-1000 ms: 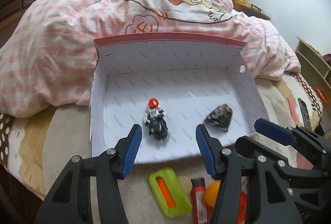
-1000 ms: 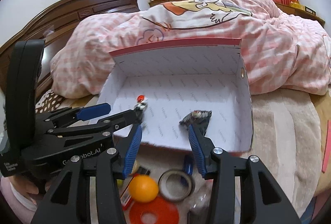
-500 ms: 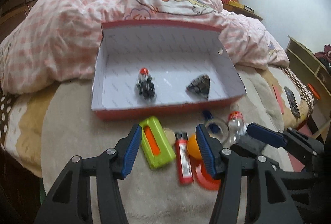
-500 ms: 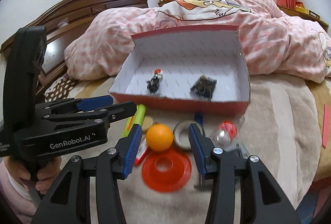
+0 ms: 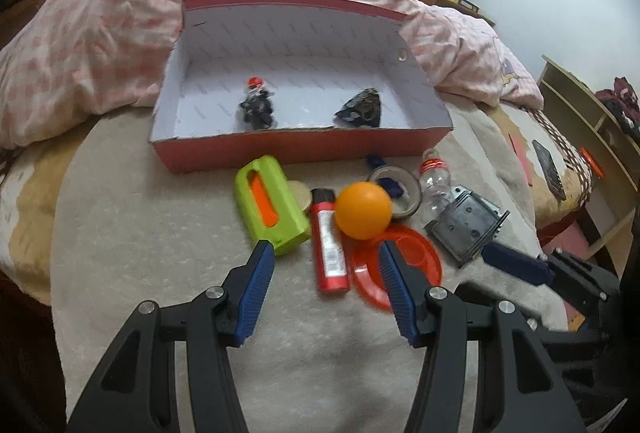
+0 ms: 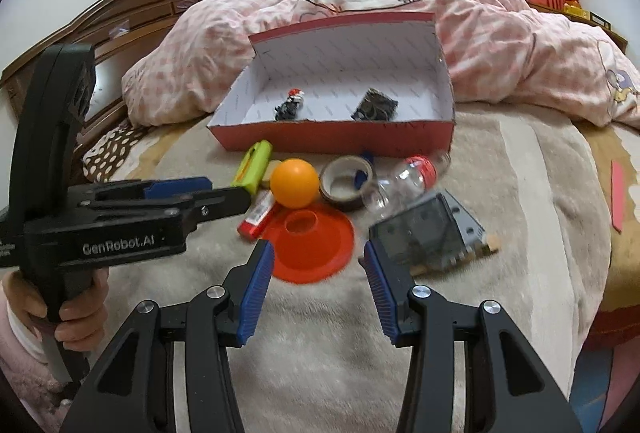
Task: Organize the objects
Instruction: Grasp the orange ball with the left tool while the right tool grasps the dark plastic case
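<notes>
A red box point(image 5: 300, 149) with a white inside lies on the bed and holds a small toy figure point(image 5: 256, 105) and a dark triangular piece point(image 5: 360, 109). In front of it are a green case point(image 5: 272, 205), a red tube point(image 5: 328, 237), an orange ball point(image 5: 362, 211) on a red disc point(image 5: 404, 261), a tape roll point(image 5: 400, 189), a small bottle point(image 5: 436, 181) and a metal box point(image 5: 466, 225). My left gripper point(image 5: 326, 273) hovers open over the tube's near end. My right gripper point(image 6: 316, 273) stands open at the red disc's point(image 6: 316, 241) near edge, beside the metal box point(image 6: 428, 233).
A pink checked duvet point(image 5: 100, 33) is heaped behind and left of the box. A wooden headboard point(image 6: 132, 17) stands at the far left. Shelves point(image 5: 580, 113) flank the bed's right side. A hand point(image 6: 76, 321) holds the left gripper's handle. Beige blanket point(image 5: 160, 273) spreads in front.
Both grippers have drawn back from the box and sunk a little. The objects in front of the box have come into full view under them. The jaws kept their width.
</notes>
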The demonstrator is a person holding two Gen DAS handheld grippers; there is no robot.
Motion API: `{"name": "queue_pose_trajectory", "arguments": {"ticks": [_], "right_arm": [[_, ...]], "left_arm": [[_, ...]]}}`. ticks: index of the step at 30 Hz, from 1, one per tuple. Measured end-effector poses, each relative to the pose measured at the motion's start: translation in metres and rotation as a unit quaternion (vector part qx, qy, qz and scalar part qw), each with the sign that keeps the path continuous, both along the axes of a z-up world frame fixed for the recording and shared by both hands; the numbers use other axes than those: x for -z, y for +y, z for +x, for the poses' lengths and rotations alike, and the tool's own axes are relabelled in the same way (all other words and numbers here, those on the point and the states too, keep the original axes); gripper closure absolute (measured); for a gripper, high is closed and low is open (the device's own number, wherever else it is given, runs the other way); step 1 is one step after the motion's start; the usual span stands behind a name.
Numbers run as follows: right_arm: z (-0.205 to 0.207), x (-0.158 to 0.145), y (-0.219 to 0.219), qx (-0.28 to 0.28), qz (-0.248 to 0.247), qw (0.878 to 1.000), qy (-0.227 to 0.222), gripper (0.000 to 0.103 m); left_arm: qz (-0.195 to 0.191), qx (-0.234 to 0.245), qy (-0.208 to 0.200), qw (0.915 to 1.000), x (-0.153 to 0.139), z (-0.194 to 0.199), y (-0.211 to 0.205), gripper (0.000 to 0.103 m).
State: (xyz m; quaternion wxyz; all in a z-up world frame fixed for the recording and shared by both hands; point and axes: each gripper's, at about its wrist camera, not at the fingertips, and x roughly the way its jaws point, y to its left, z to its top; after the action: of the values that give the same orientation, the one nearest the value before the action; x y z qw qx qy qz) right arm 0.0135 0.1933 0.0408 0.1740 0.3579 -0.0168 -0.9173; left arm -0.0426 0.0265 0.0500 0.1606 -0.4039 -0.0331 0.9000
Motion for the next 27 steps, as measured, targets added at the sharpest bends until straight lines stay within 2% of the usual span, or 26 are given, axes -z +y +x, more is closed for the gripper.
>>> {"name": "queue_pose_trajectory", "arguments": {"ticks": [7, 13, 15, 17, 18, 22, 27], "right_arm": [[0.005, 0.004, 0.004, -0.001, 0.005, 1.0, -0.002, 0.055], [0.007, 0.001, 0.007, 0.001, 0.012, 1.0, 0.004, 0.055], [0.007, 0.001, 0.009, 0.003, 0.012, 1.0, 0.005, 0.055], [0.007, 0.001, 0.012, 0.006, 0.013, 1.0, 0.005, 0.055], [0.007, 0.001, 0.013, 0.008, 0.015, 1.0, 0.004, 0.055], [0.009, 0.001, 0.017, 0.016, 0.023, 1.0, 0.007, 0.055], [0.01, -0.001, 0.02, 0.031, 0.042, 0.998, 0.018, 0.055]], "left_arm": [[-0.027, 0.027, 0.021, 0.9991, -0.003, -0.014, 0.027, 0.048], [-0.057, 0.041, 0.01, 0.9975, 0.01, -0.031, 0.043, 0.049], [-0.062, 0.043, 0.006, 0.9971, 0.014, -0.033, 0.045, 0.052], [-0.067, 0.046, 0.007, 0.9967, 0.016, -0.034, 0.047, 0.063], [-0.07, 0.047, 0.007, 0.9964, 0.017, -0.035, 0.048, 0.064], [-0.073, 0.05, 0.017, 0.9959, 0.015, -0.03, 0.047, 0.064], [-0.054, 0.044, 0.028, 0.9972, 0.003, -0.019, 0.038, 0.064]]}}
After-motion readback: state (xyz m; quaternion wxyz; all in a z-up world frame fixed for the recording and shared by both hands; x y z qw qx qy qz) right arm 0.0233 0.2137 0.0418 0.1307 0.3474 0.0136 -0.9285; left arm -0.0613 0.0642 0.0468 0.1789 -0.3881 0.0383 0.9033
